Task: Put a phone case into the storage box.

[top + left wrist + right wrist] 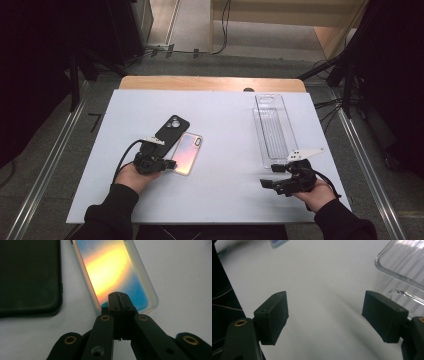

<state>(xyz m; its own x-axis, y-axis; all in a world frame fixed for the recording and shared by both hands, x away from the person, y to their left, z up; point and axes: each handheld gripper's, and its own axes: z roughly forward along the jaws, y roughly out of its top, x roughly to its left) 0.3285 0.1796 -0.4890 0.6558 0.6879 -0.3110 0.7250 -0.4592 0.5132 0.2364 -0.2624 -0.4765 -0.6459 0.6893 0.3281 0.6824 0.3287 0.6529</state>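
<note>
The iridescent phone case lies flat on the white table, a little left of the middle, its near short end toward me. In my left gripper view its colours run from blue through yellow and orange, inside a cloudy clear rim. My left gripper sits right over that near end with the jaws clenched tight together, pad against pad, and nothing caught between them; the tips hang at the lower edge of the case, though I cannot tell whether they touch it. In the high view my left gripper lies at the case's near left corner.

Just beside the iridescent case, on its left, lies a black phone case, also flat, its camera cut-out at the far end. The two cases are close but apart along their near ends.

Well off to the right, my right gripper hovers with its jaws spread wide and nothing between them but bare table. A long clear plastic tray lies just beyond it, its near end beside the right jaw.
</note>
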